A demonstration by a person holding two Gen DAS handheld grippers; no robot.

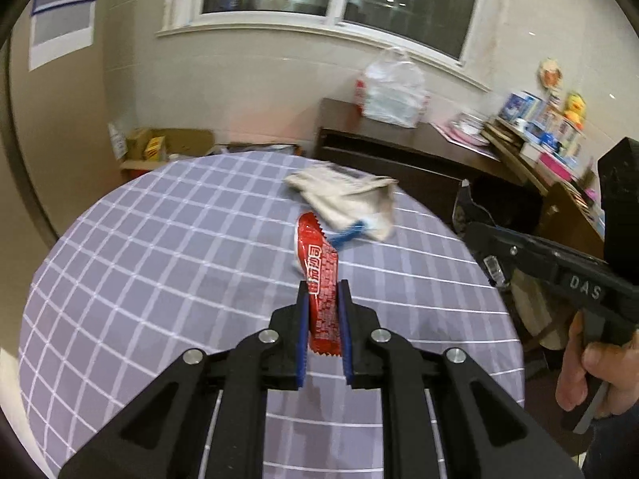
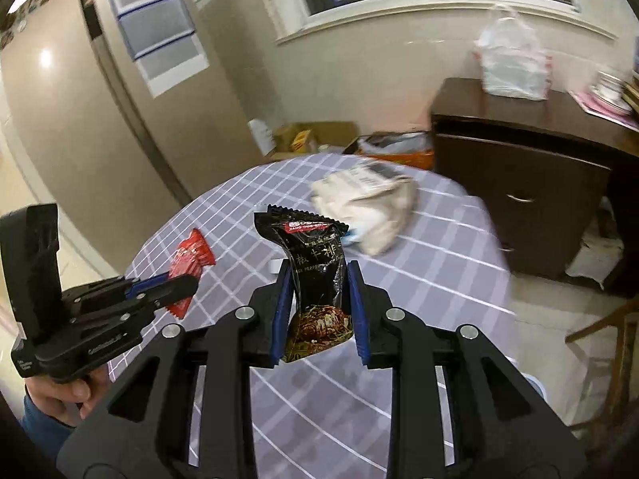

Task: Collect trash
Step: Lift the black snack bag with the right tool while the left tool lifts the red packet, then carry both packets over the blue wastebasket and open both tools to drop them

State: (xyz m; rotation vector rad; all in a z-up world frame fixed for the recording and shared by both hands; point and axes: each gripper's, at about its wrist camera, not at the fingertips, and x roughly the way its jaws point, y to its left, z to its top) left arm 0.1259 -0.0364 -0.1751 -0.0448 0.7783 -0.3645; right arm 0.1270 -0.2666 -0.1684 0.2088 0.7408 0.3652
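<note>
My left gripper (image 1: 324,291) is shut on a red snack wrapper (image 1: 317,263) and holds it above the round table with the purple checked cloth (image 1: 159,259). It also shows at the left of the right wrist view (image 2: 181,279), with the red wrapper (image 2: 191,257) in its jaws. My right gripper (image 2: 319,275) is shut on a black snack packet (image 2: 315,275), held upright above the table (image 2: 419,279). In the left wrist view the right gripper (image 1: 475,235) shows from the side with the black packet (image 1: 465,207). A crumpled beige parcel bag (image 1: 351,199) lies at the far side of the table; it also shows in the right wrist view (image 2: 367,203).
A dark wooden cabinet (image 2: 519,183) stands behind the table on the right, with a white plastic bag (image 2: 511,60) on it. Cardboard boxes (image 1: 167,145) sit on the floor by the wall. A wooden chair (image 2: 611,339) is at the right. Shelves with books (image 1: 539,135) are at the far right.
</note>
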